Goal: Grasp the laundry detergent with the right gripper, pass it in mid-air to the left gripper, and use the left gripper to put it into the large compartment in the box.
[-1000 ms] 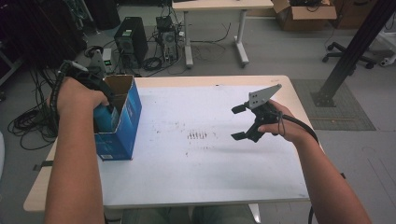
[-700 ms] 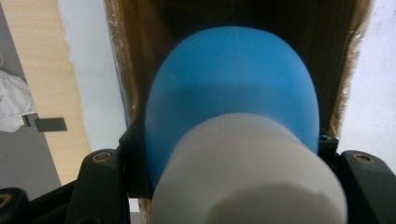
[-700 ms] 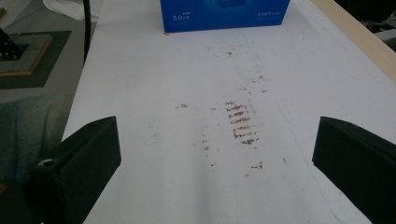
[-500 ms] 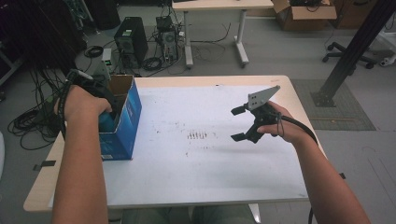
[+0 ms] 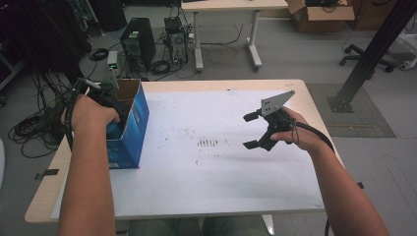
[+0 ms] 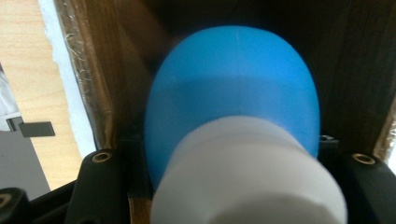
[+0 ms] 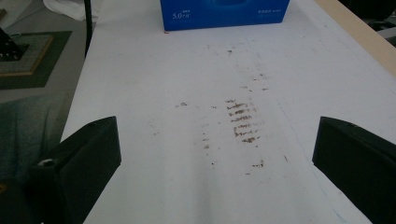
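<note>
left gripper (image 5: 105, 105) pinching blue-and-white object (image 6: 233, 140) inside blue box (image 5: 129, 129) at 9 o'clock | lift straight, clear the flaps | right gripper (image 5: 253, 130) spread, 3 o'clock over table (image 5: 196, 196)

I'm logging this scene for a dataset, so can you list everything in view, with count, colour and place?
Open blue cardboard box: one, blue outside, brown inside, left side of the table.
Blue rounded bottle with white cap: one, inside the box, between the left gripper's jaws.
White sheet covering the wooden table: one, white with brown smudges mid-table.
Computer towers: two, black, on the floor beyond the table.
Second table: one, pale wood, far behind.
Brown cardboard box: one, on the floor, top right.
Left gripper: black, reaching into the box.
Right gripper: black, jaws open, above the table's right side.
</note>
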Demonstrator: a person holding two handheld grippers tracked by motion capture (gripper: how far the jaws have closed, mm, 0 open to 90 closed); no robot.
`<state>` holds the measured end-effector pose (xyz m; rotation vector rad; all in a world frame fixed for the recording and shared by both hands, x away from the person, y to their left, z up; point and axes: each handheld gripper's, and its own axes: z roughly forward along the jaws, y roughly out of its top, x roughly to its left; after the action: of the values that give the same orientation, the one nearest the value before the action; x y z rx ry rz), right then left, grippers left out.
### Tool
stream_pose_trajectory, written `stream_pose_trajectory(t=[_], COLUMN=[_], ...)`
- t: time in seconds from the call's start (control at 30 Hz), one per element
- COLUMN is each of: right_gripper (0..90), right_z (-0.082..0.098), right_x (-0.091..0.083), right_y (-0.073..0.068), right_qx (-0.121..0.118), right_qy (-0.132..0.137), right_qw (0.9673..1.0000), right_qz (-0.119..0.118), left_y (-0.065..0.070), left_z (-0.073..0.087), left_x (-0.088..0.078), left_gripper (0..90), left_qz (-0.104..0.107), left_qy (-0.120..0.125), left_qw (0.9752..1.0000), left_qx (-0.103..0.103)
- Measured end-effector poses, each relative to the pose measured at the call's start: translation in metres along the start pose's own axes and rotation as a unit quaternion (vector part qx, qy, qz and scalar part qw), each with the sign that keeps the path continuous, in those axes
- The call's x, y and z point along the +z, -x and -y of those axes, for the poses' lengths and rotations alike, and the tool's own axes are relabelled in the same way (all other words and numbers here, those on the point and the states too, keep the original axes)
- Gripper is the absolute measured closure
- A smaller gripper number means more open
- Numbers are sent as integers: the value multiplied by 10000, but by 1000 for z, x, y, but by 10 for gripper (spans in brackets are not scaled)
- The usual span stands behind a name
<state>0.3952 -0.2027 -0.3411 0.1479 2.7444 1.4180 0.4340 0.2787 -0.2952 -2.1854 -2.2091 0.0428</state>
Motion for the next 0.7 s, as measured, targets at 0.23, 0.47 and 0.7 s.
stream_pose_trajectory(t=[0.23,0.47,0.7], right_gripper=[13,13,13], right_z=[0,0,0], right_x=[0,1,1], right_y=[0,0,-1], right_qx=[7,-1,-13], right_qy=[0,19,37], right_qw=[10000,10000,10000], right_qz=[-3,-8,-16], left_y=[-1,-2,-1], left_z=[0,1,2], left_x=[4,6,6], left_gripper=[382,381,379], left_qz=[14,18,-10], left_qy=[-9,-4,21], left_qw=[10000,10000,10000], left_qx=[2,40,76])
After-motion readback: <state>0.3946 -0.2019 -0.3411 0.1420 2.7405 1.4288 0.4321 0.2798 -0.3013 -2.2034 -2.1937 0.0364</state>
